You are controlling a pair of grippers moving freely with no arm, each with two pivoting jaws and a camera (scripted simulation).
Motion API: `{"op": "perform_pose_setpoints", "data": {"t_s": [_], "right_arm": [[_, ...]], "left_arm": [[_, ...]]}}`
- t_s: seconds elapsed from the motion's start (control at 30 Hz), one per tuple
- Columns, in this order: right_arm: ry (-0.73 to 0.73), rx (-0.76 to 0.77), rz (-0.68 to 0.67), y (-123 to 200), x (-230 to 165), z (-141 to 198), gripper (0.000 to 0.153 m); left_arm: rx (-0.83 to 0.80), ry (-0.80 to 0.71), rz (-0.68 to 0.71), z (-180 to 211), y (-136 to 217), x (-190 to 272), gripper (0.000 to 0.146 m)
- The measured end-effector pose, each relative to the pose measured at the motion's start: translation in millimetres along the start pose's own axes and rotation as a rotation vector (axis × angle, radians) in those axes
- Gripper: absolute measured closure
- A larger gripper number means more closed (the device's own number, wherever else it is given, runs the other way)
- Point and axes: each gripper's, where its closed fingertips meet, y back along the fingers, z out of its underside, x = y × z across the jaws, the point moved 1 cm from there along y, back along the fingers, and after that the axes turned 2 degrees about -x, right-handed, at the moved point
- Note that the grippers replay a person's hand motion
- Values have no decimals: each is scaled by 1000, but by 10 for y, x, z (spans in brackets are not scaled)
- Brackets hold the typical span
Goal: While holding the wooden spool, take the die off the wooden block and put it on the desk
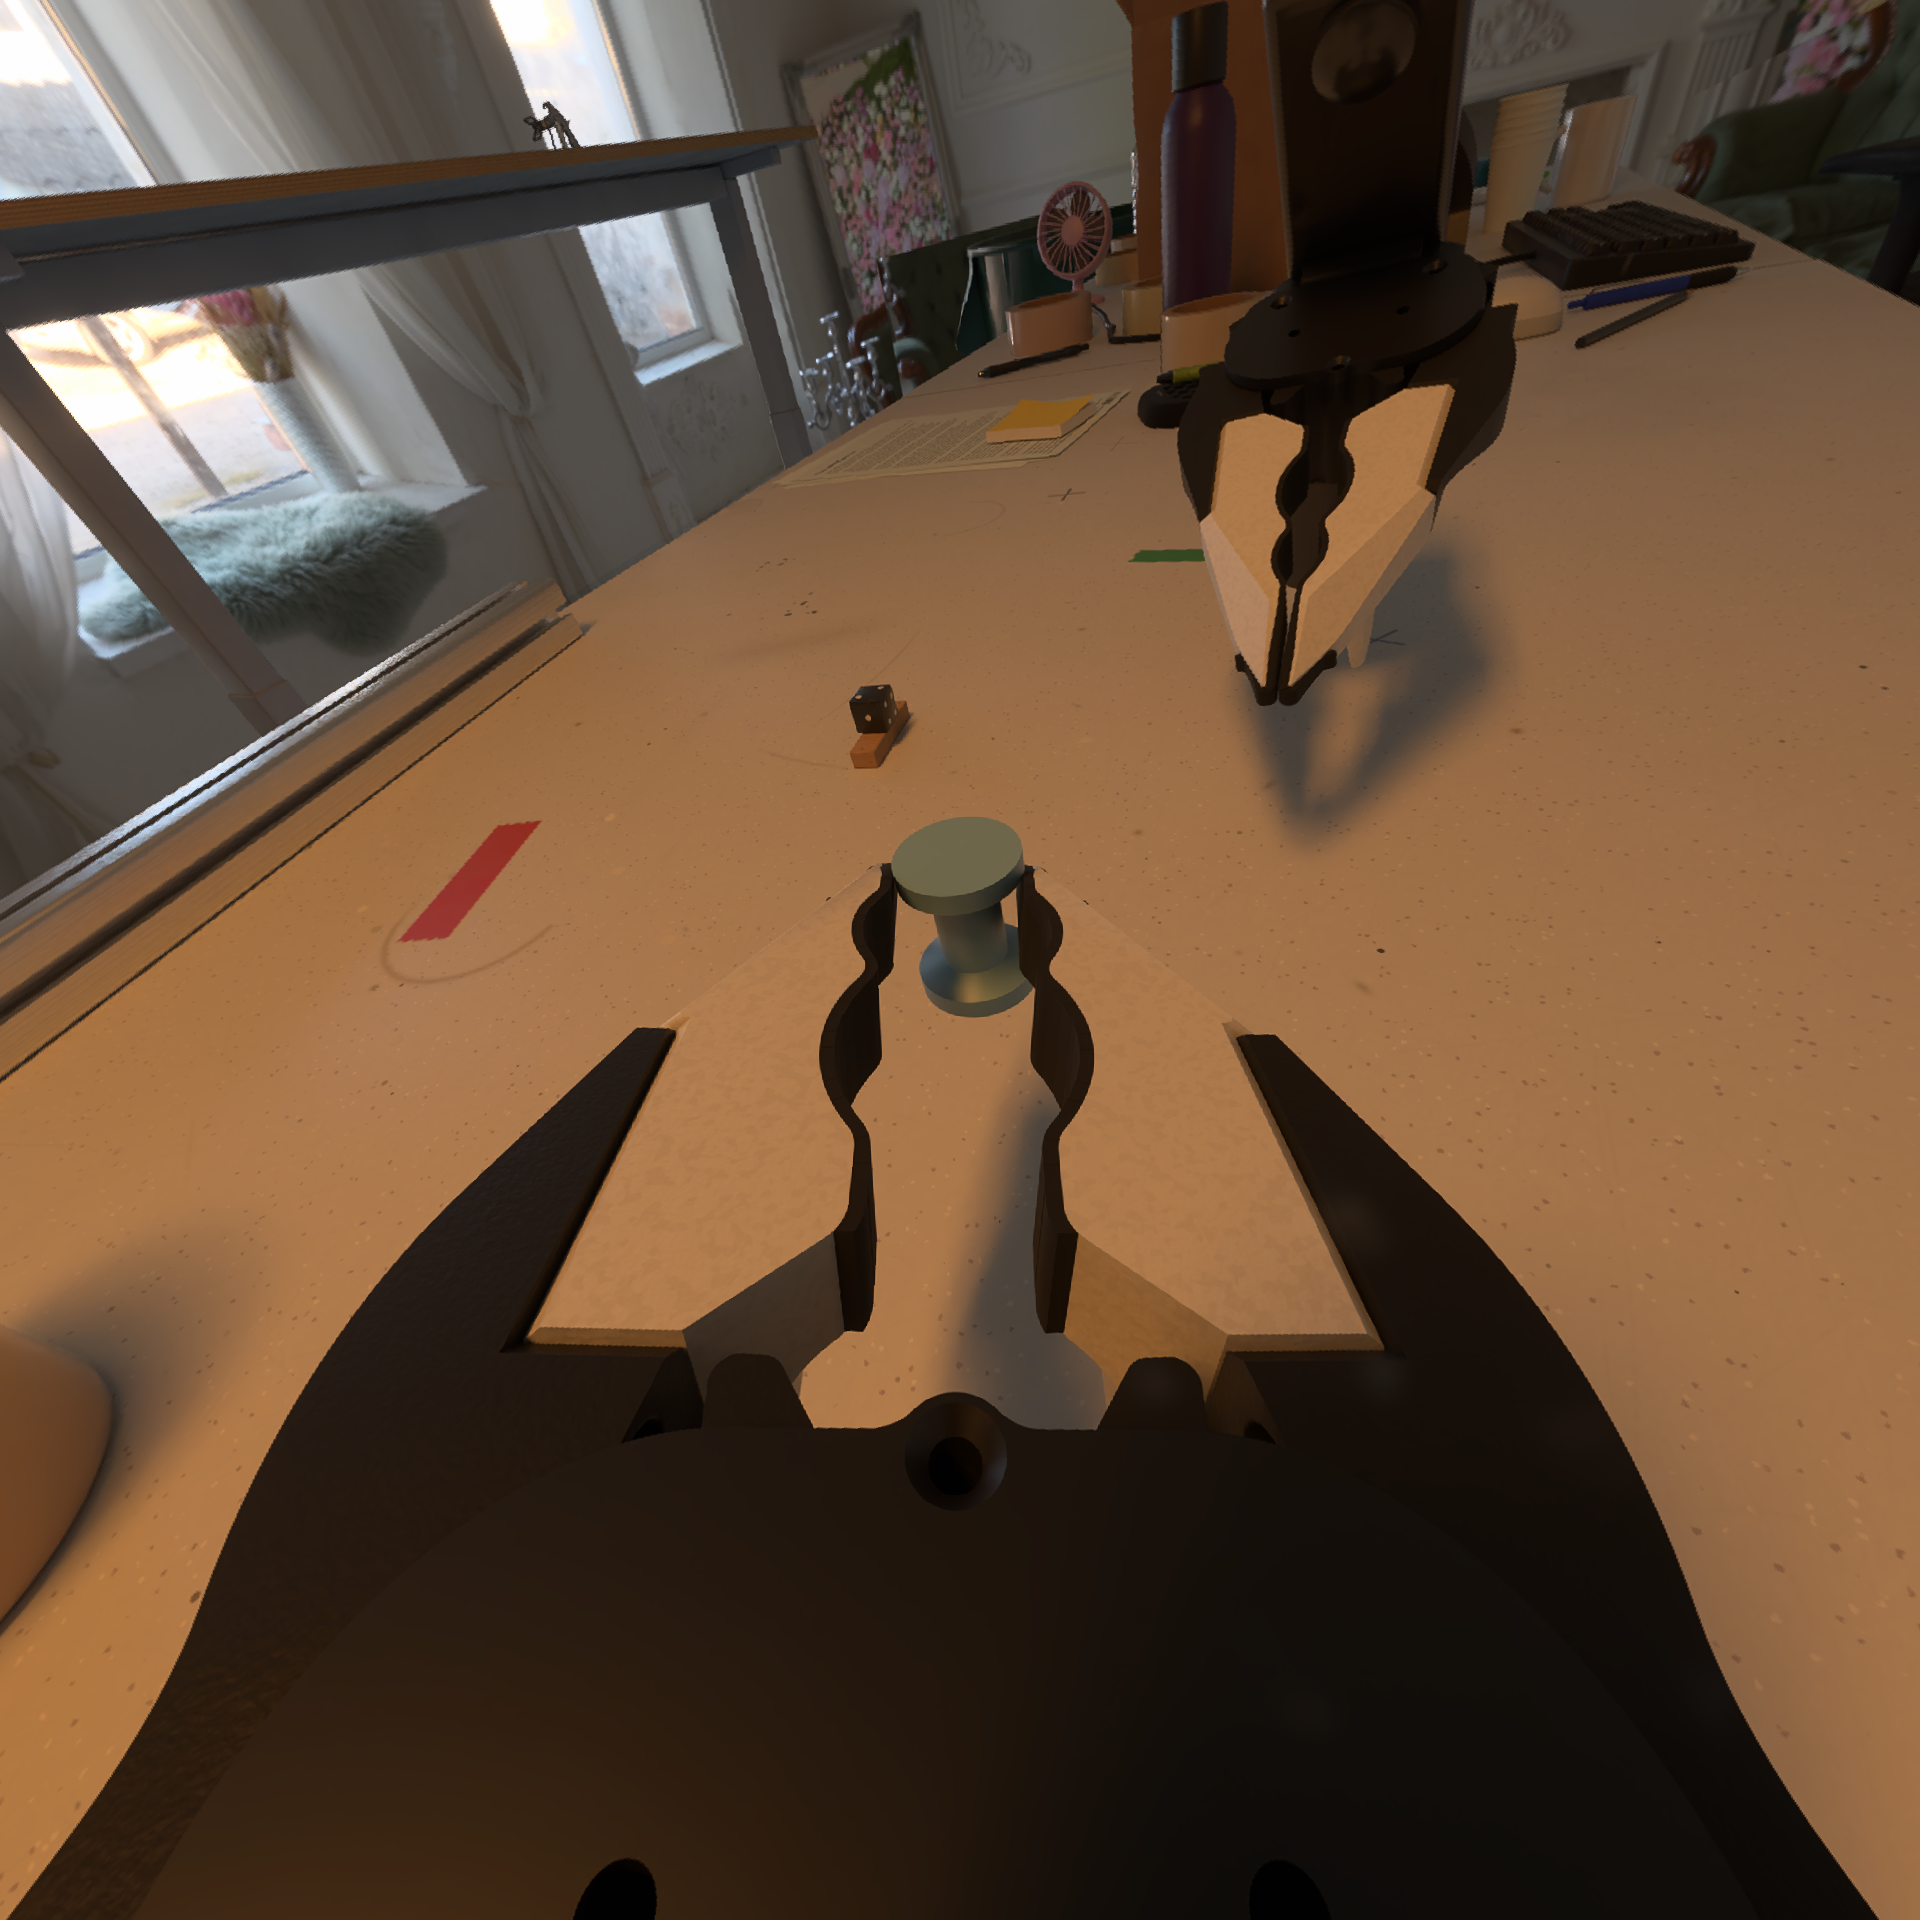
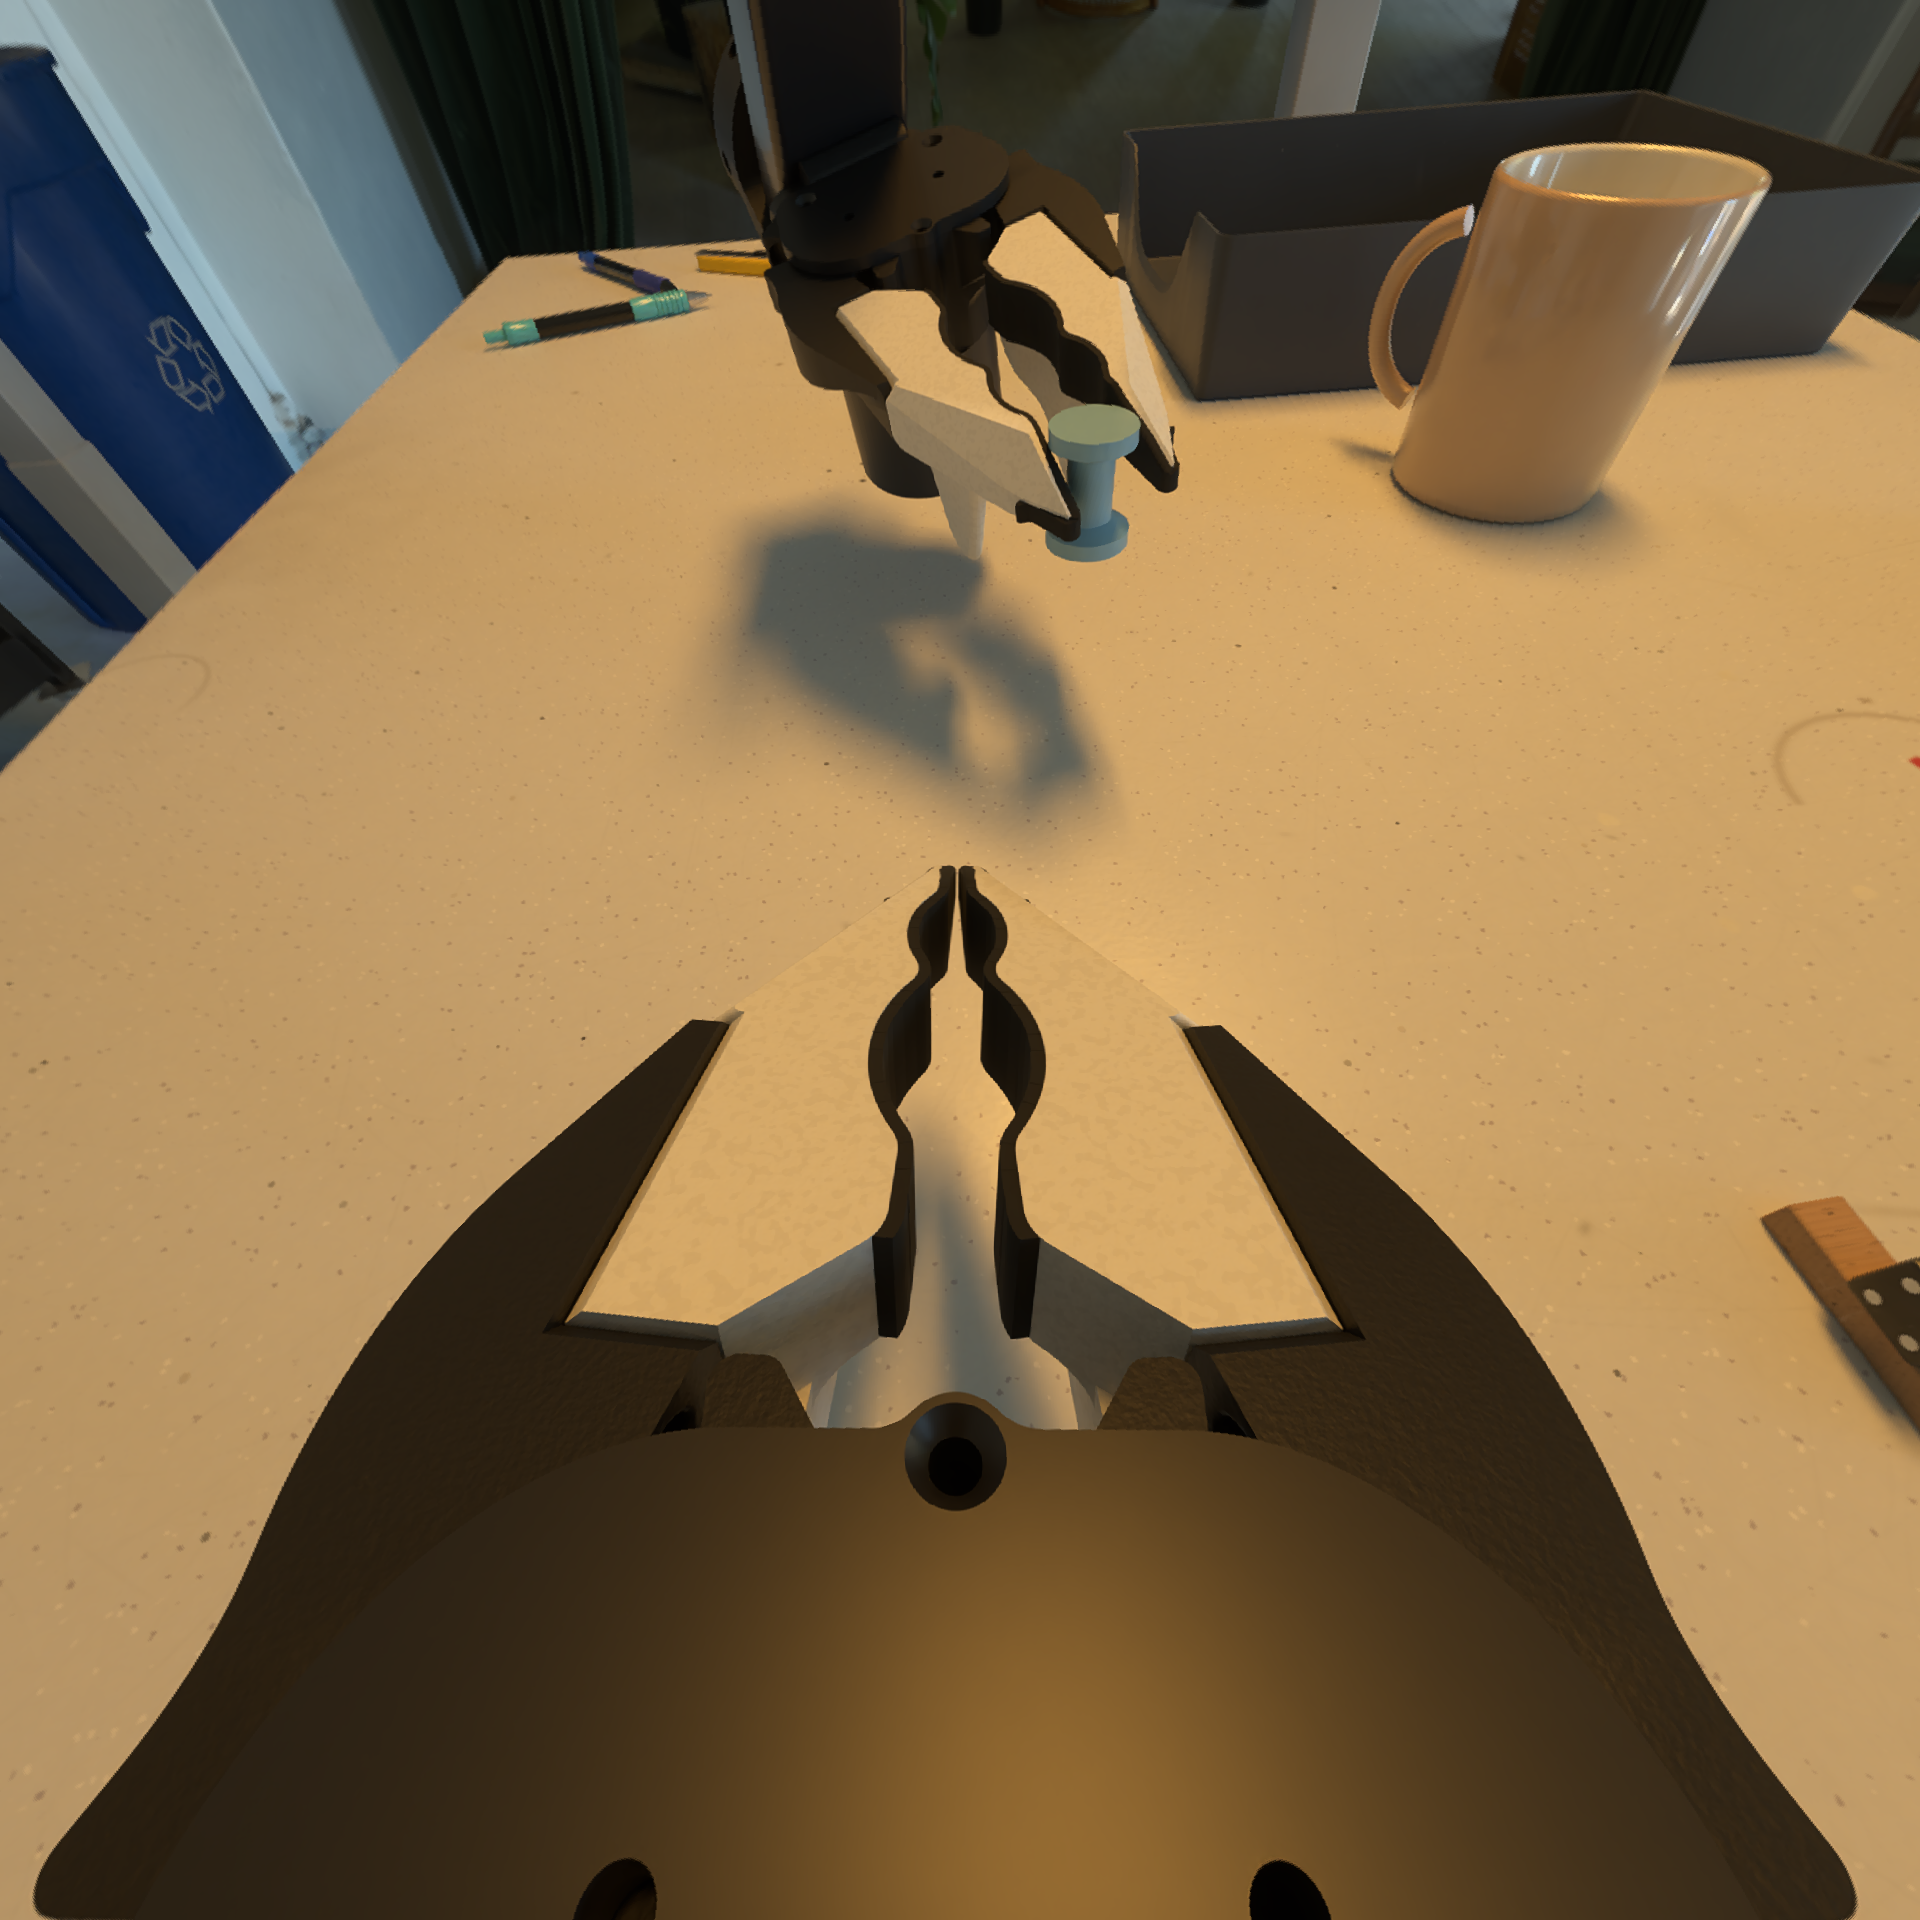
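My left gripper point(image 1: 957, 883) is shut on the pale blue-green spool point(image 1: 961, 909) and holds it above the desk; both show in the right wrist view, the gripper point(image 2: 1112, 488) and the spool point(image 2: 1091, 478). The black die point(image 1: 871, 709) sits on the small wooden block point(image 1: 881, 738) on the desk beyond the spool. Block point(image 2: 1834, 1257) and die point(image 2: 1893, 1314) also show at the right edge of the right wrist view. My right gripper point(image 2: 956, 875) is shut and empty above the desk, to the right of the die in the left wrist view point(image 1: 1280, 694).
A tan mug point(image 2: 1548, 332) and a grey tray point(image 2: 1299, 301) stand behind the left gripper. Pens point(image 2: 592, 317) lie at the far edge. Red tape point(image 1: 473, 881), papers with a yellow pad point(image 1: 1039, 418), a bottle point(image 1: 1195, 166), a small fan point(image 1: 1073, 234) and a keyboard point(image 1: 1626, 241) are on the desk.
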Motion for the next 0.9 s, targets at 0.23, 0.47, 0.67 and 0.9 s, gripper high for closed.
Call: {"op": "perform_pose_setpoints", "data": {"t_s": [0.23,0.47,0.67,0.9], "right_arm": [[-54,41,12,99,76,-57,134],[33,79,188,555,362,-310,131],[360,-476,329,1063,1267,-397,124],[361,-905,40,681,1717,335,111]], "left_arm": [[-30,-19,-3,32,-17,20,123],[-53,-17,-13,55,-43,4,123],[-69,7,-1,67,-94,-40,123],[-47,5,-26,63,-13,-74,123]]}}
